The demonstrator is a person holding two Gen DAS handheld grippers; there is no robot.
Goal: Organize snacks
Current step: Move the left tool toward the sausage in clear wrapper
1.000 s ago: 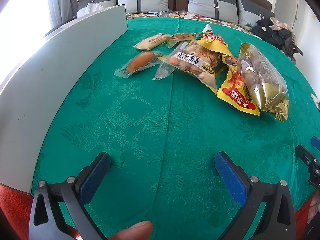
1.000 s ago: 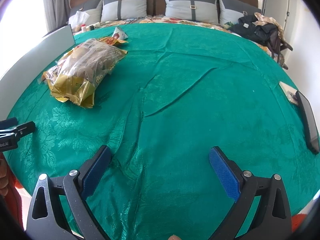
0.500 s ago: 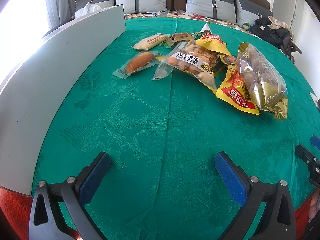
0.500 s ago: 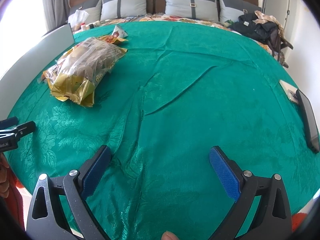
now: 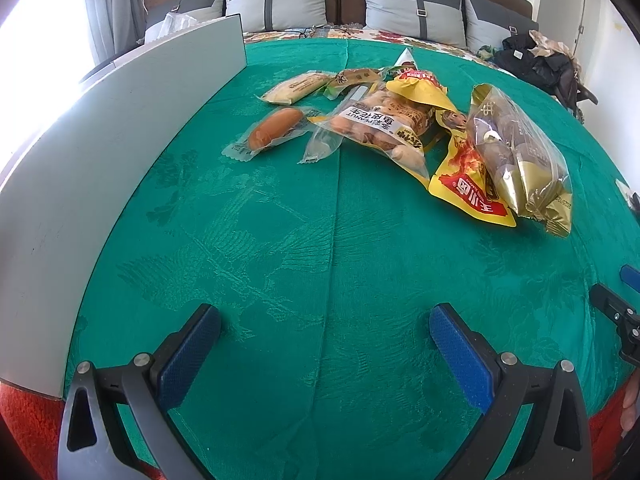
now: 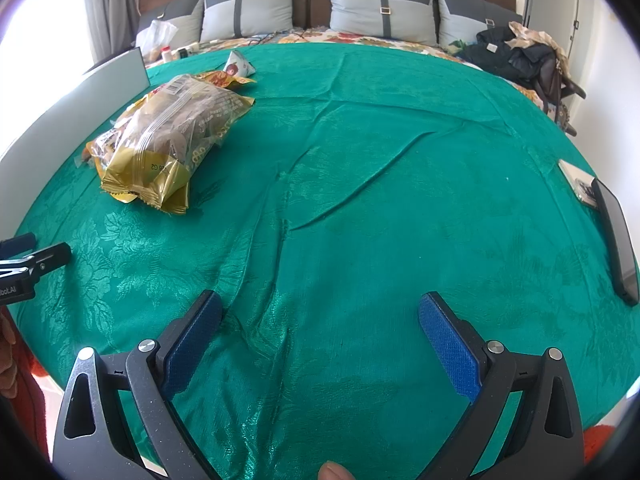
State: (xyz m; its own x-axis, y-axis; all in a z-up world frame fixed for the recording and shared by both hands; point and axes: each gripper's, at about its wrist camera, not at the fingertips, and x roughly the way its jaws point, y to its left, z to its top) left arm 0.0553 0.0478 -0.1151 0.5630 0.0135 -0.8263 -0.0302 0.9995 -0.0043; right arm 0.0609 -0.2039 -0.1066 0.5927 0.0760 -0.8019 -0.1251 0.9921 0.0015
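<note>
A heap of packaged snacks lies on the far half of a green cloth. A clear bag of peanuts (image 5: 380, 128) with a white label lies flat in the middle, overlapping a yellow and red bag (image 5: 464, 184). A clear and gold bag of brown pieces (image 5: 520, 156) rests along that bag's right side. To the left, apart from the heap, a small bun in clear wrap (image 5: 272, 132) lies just beside a slim clear packet (image 5: 322, 146). Behind them lie a pale wrapped cake (image 5: 296, 86) and a small green-edged packet (image 5: 352, 80).
</note>
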